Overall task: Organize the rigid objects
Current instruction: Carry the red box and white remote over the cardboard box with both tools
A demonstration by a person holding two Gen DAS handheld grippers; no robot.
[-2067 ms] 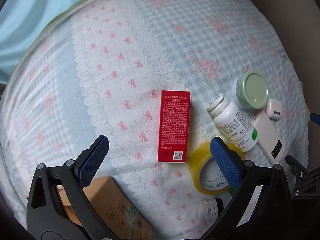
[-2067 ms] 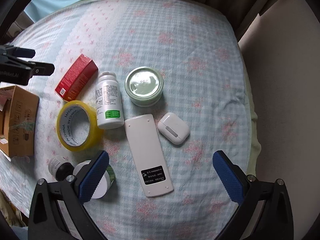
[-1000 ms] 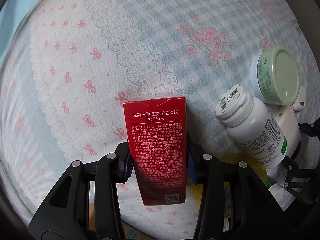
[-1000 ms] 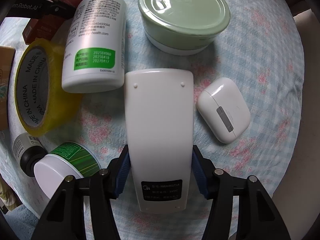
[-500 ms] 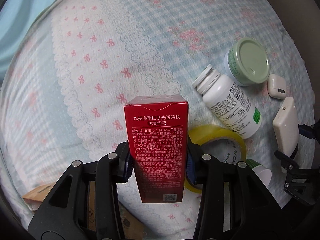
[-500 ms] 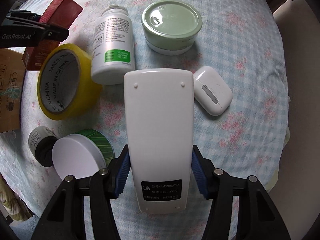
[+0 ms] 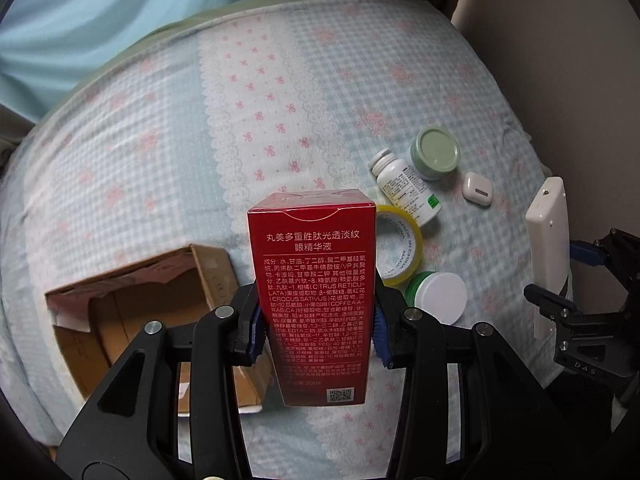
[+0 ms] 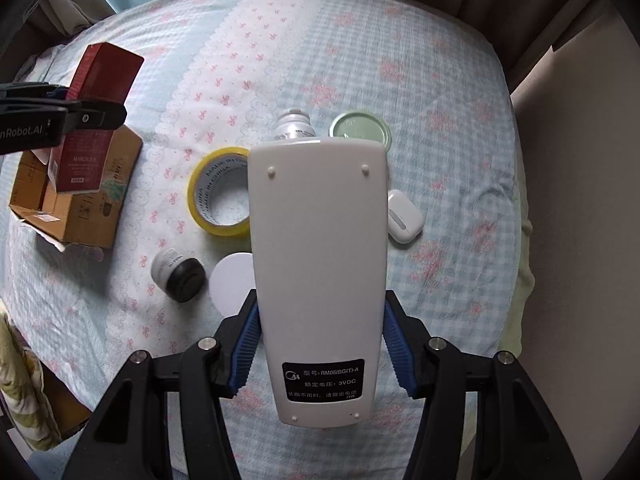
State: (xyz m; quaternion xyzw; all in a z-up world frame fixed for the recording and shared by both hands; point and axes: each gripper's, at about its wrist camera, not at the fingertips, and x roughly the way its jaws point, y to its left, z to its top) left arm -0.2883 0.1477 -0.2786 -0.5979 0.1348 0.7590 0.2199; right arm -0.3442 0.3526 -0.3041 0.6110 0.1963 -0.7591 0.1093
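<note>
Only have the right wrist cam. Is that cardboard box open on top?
Observer: Yes. The left wrist view looks into the cardboard box; its top is open.
Operator: Left tool grip okay?
Observer: The left tool is shut on the red box, one pad on each side.
Operator: What's hidden behind my remote?
Observer: A white bottle lying on its side, base by the tape roll.

A patterned bed (image 8: 440,92) carries tape roll (image 8: 220,192), jars, bottle, cardboard box (image 7: 132,312).
</note>
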